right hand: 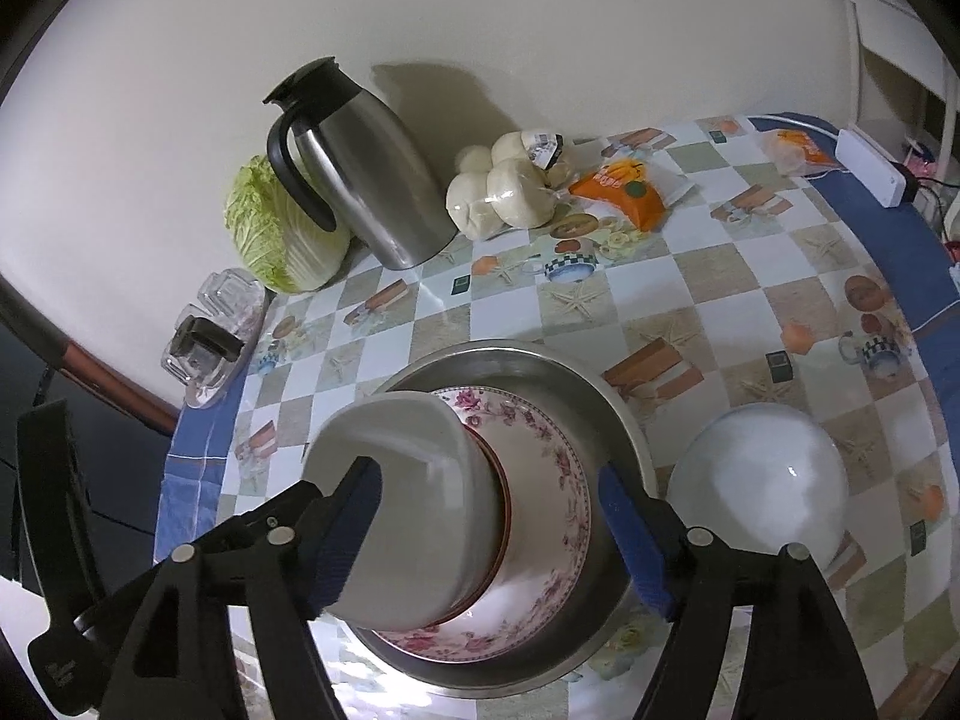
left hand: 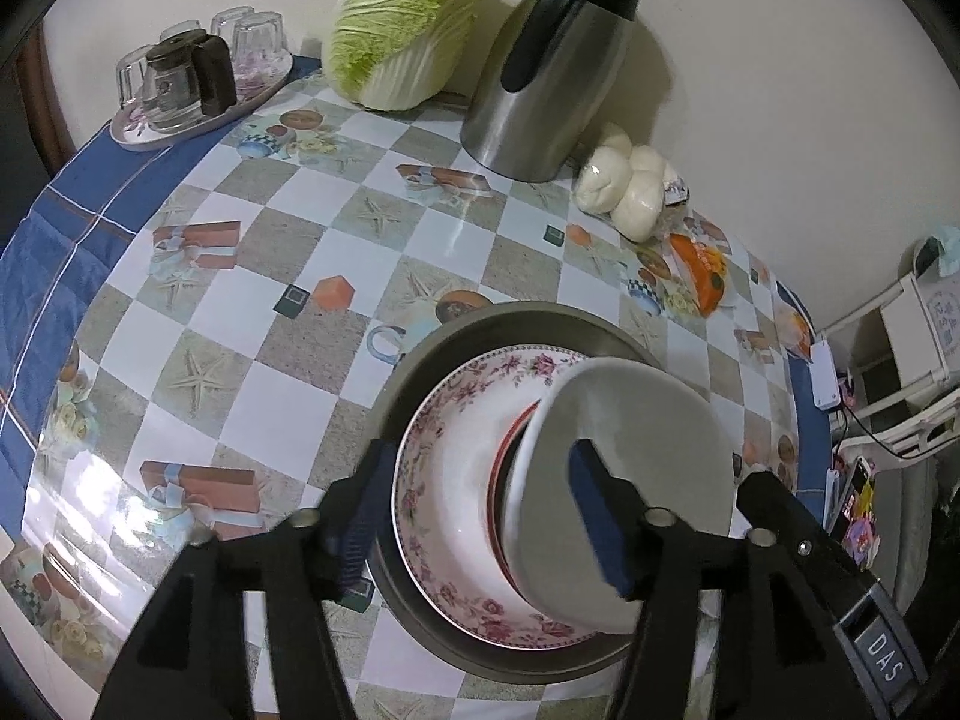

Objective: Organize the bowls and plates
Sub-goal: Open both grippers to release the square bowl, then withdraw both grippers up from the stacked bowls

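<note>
A stack stands at the table's near edge: a steel basin (left hand: 510,324) (right hand: 540,372), a floral-rimmed plate (left hand: 420,480) (right hand: 558,456), a red-rimmed dish (left hand: 510,438) (right hand: 501,480) and a white bowl (left hand: 648,438) (right hand: 408,468) on top, tilted. My left gripper (left hand: 480,516) is open and straddles the stack, one blue pad outside the plate's rim and the other in front of the white bowl. My right gripper (right hand: 489,534) is open too: its left pad lies close along the bowl's side and its right pad stands clear. A second white bowl (right hand: 756,480) sits upside down to the right.
Along the wall stand a cabbage (left hand: 408,24), a steel jug (left hand: 552,66), bagged buns (left hand: 624,186) and an orange packet (left hand: 702,270). A tray of glasses (left hand: 198,78) sits at the far left. White device (right hand: 870,168) at the right edge.
</note>
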A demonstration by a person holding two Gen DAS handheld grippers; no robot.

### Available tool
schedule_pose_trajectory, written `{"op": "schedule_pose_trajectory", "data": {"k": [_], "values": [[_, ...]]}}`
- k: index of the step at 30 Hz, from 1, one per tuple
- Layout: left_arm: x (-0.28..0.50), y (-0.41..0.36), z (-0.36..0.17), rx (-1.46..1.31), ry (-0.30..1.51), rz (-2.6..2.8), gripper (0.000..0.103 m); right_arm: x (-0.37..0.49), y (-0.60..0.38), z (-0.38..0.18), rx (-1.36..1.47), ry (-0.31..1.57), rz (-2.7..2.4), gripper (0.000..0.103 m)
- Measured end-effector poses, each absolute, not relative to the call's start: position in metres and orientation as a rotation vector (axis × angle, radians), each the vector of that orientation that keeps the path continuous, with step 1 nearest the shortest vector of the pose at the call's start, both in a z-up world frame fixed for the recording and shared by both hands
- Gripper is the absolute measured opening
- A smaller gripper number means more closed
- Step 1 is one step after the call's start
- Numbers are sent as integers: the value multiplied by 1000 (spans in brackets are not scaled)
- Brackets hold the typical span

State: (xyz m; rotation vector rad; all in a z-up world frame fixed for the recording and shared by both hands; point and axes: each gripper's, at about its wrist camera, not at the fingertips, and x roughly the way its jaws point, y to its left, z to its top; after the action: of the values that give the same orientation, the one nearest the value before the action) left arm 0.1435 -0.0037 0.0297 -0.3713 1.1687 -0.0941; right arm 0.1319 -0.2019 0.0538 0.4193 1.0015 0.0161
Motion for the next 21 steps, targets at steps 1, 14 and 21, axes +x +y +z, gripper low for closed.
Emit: {"op": "schedule_pose_trajectory", "data": {"k": [1, 14, 21], "values": [[144, -3, 30, -371, 1166, -89, 67, 132, -202, 53, 417, 1004, 16, 86], [143, 15, 33, -407, 1150, -18, 78, 134, -196, 50, 370, 1019, 9, 89], [141, 25, 31, -450, 1161, 28, 81, 133, -190, 49, 358, 1026, 31, 103]]}}
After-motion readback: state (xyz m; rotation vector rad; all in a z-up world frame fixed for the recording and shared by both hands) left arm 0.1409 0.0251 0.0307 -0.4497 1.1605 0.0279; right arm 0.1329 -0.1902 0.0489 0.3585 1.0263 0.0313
